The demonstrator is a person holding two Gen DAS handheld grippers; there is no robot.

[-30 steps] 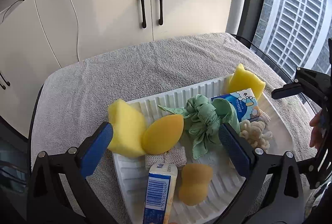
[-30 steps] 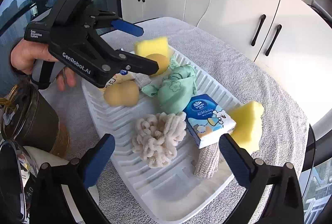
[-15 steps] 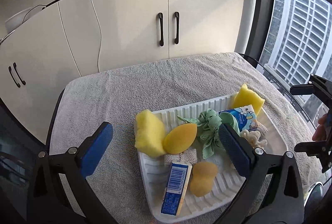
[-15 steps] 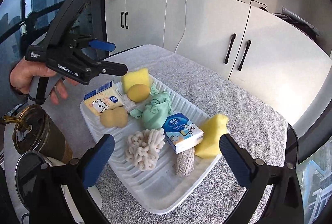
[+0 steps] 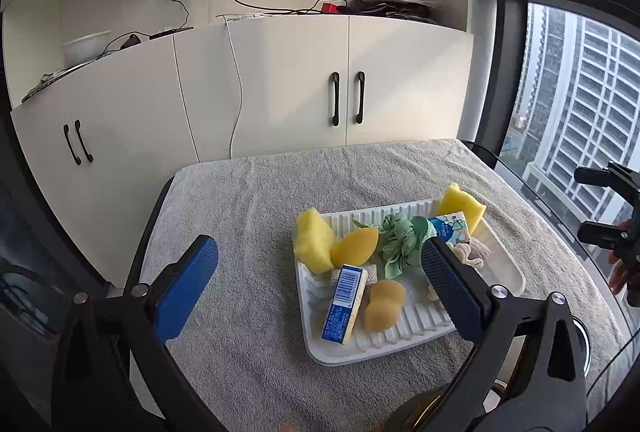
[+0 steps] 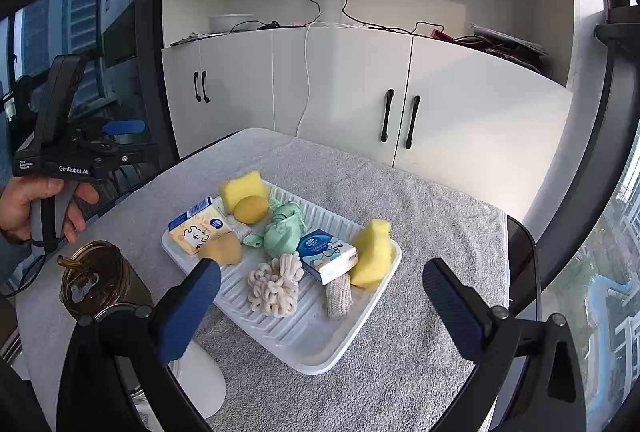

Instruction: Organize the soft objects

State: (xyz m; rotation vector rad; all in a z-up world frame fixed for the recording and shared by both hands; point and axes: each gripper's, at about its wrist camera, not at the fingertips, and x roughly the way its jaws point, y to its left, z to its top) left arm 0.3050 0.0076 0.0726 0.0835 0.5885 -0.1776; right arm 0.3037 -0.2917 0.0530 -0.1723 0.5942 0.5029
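Soft things all sit in the white tray (image 6: 304, 348). Both claws, left (image 5: 320, 286) and right (image 6: 322, 306), have pulled back, wide open and empty; sorting looks done.

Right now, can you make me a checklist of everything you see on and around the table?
Surface: grey towel covering the table.
Job's things: white ridged tray holding two yellow sponges, orange egg-shaped sponge, tan gourd-shaped sponge, green cloth, cream knitted bundle, two tissue packs, knitted strip.
Clutter: brown lidded cup beside the tray.
Grippers: left gripper and right gripper both open, holding nothing, above the table.
Cables: black cables from a wall socket; white cable down the cabinet.
Surroundings: white cabinets, window.
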